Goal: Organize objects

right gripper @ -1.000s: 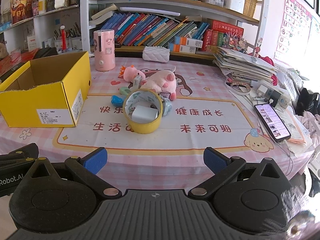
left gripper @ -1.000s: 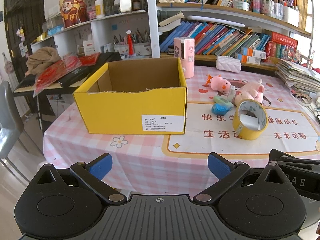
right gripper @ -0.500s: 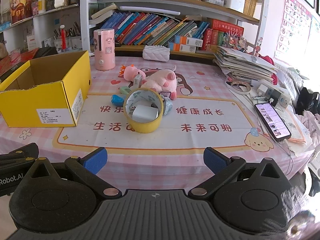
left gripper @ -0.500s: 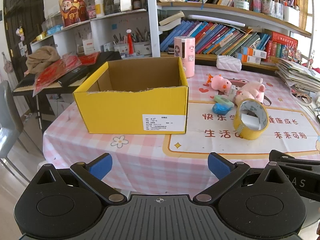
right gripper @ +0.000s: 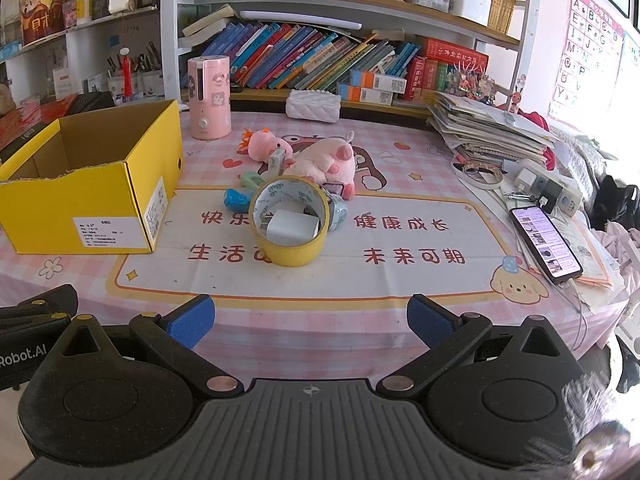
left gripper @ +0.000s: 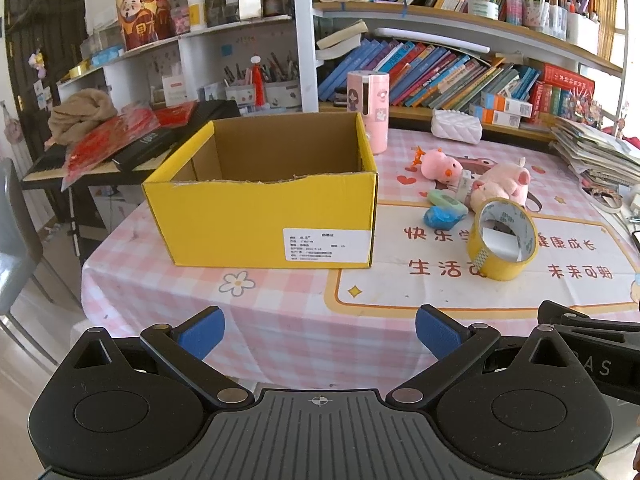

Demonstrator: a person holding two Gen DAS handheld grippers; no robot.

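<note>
An open yellow cardboard box (left gripper: 264, 216) (right gripper: 80, 216) stands on the left of the pink checked table and looks empty. Right of it lie a yellow tape roll (left gripper: 502, 240) (right gripper: 289, 222), two pink plush pigs (left gripper: 502, 184) (right gripper: 324, 160) (right gripper: 264, 144), a blue wad (left gripper: 440, 216) (right gripper: 236, 198), a green item (left gripper: 446, 198) and a small white box (right gripper: 276, 160). My left gripper (left gripper: 320, 332) is open and empty at the table's near edge, facing the box. My right gripper (right gripper: 310, 322) is open and empty, facing the tape roll.
A pink cylinder appliance (right gripper: 209, 98) and a white quilted pouch (right gripper: 313, 105) stand at the back. A paper stack (right gripper: 488, 128), chargers (right gripper: 548, 190) and a phone (right gripper: 544, 242) lie on the right. Bookshelves (right gripper: 340, 60) rise behind. A chair (left gripper: 16, 240) stands at left.
Both views have drifted very slightly closer to the table. Nothing on the table moved and both grippers stayed open.
</note>
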